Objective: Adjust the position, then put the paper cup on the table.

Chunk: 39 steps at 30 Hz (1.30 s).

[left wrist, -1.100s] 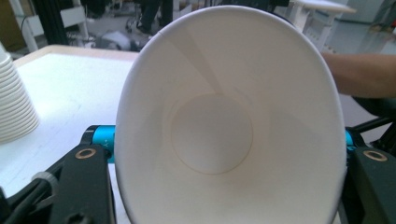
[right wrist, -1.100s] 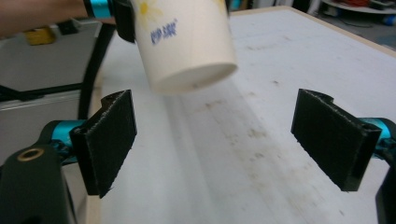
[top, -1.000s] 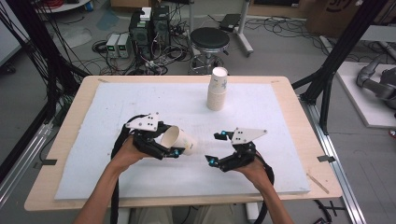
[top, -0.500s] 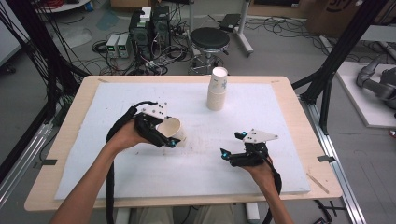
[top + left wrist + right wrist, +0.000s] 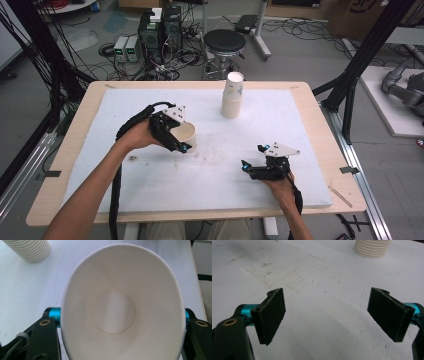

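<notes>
Nearest, the right gripper [image 5: 252, 159] hovers low over the white foam sheet [image 5: 300, 120] covering the pale wooden counter [image 5: 320, 107], its 2 fingers [image 5: 272, 315] spread wide with nothing between them. Further in, on the left, the left gripper [image 5: 181, 141] has its fingers clenched on a white paper cup [image 5: 122, 305], squeezing its mouth oval. Beyond stands a stack of white paper cups [image 5: 233, 95], near the counter's far edge. Faint brown stains mark the sheet. Behind, a black round stool [image 5: 225, 42], cables and electronics boxes [image 5: 160, 27] sit on the grey floor.
</notes>
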Tool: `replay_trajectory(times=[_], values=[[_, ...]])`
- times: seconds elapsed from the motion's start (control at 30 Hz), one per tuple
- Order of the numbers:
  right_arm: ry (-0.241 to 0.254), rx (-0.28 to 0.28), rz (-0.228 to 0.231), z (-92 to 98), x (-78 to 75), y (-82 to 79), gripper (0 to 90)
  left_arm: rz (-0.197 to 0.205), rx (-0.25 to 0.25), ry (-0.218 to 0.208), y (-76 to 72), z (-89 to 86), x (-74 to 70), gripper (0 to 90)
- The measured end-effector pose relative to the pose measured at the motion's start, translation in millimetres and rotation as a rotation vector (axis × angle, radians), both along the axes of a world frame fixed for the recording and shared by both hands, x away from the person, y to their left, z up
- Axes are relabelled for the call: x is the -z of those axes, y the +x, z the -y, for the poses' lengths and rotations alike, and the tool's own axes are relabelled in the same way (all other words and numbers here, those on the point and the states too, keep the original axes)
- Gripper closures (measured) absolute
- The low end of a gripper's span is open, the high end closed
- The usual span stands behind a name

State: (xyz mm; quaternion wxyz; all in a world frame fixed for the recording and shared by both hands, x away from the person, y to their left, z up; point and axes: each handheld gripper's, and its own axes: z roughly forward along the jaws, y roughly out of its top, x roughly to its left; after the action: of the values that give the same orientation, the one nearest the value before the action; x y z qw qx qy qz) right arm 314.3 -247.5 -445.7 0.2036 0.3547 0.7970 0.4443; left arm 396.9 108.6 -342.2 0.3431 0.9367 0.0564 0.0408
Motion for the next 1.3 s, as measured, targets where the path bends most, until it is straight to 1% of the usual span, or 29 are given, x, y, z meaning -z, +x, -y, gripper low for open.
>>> replay_trajectory(times=[0.07,0.13,0.23,0.3,0.43,0.5,0.67,0.87,1.03,1.07,1.1,1.17,1.23,1.27,1.3], values=[[-0.001,0.001,0.000,0.6,1.5,0.1,15.5,0.001,0.004,0.008,0.8,0.4,0.8,33.1],[0.006,0.004,-0.013,1.0,3.0,-0.9,15.5,-0.001,0.003,0.010,2.7,1.4,3.0,33.1],[0.004,0.006,-0.002,1.8,3.7,-1.4,15.5,-0.003,0.002,0.005,3.2,1.9,3.6,33.1],[0.012,0.008,-0.002,1.8,3.8,-2.1,15.5,0.000,0.007,0.015,3.1,2.3,3.3,33.1],[0.004,0.004,0.008,1.7,4.2,-1.8,15.5,0.005,-0.003,0.005,1.4,1.6,1.7,33.2],[0.006,0.004,0.009,1.7,4.2,-1.7,15.5,0.007,-0.004,0.008,2.0,1.1,1.4,33.2],[0.001,0.002,0.011,1.9,4.3,-1.7,15.5,0.000,-0.009,0.005,4.2,0.3,2.7,33.2],[0.003,0.002,0.000,1.5,4.3,-1.6,15.5,-0.004,-0.014,0.002,6.8,1.3,4.9,33.2],[0.004,0.005,-0.008,1.5,4.3,-1.8,15.6,-0.010,-0.009,0.017,9.1,9.4,9.9,33.2],[0.004,0.005,-0.009,1.4,4.4,-1.7,15.5,-0.018,-0.010,0.022,9.6,11.8,11.2,33.2],[0.003,0.002,-0.004,1.4,4.5,-1.2,15.6,-0.018,-0.010,0.030,11.8,16.3,14.5,33.2],[0.002,-0.003,-0.011,1.2,4.5,-0.8,15.5,-0.020,-0.012,0.037,13.8,18.1,15.9,33.2],[0.002,-0.004,-0.013,1.2,4.5,-0.8,15.5,-0.029,-0.021,0.042,17.3,21.6,20.1,33.2],[0.001,-0.005,-0.007,1.5,4.6,-0.8,15.5,-0.034,-0.027,0.056,20.5,25.3,24.1,33.2],[0.000,-0.003,-0.008,1.6,4.6,-1.0,15.5,-0.034,-0.027,0.056,20.5,25.3,24.1,33.2]])
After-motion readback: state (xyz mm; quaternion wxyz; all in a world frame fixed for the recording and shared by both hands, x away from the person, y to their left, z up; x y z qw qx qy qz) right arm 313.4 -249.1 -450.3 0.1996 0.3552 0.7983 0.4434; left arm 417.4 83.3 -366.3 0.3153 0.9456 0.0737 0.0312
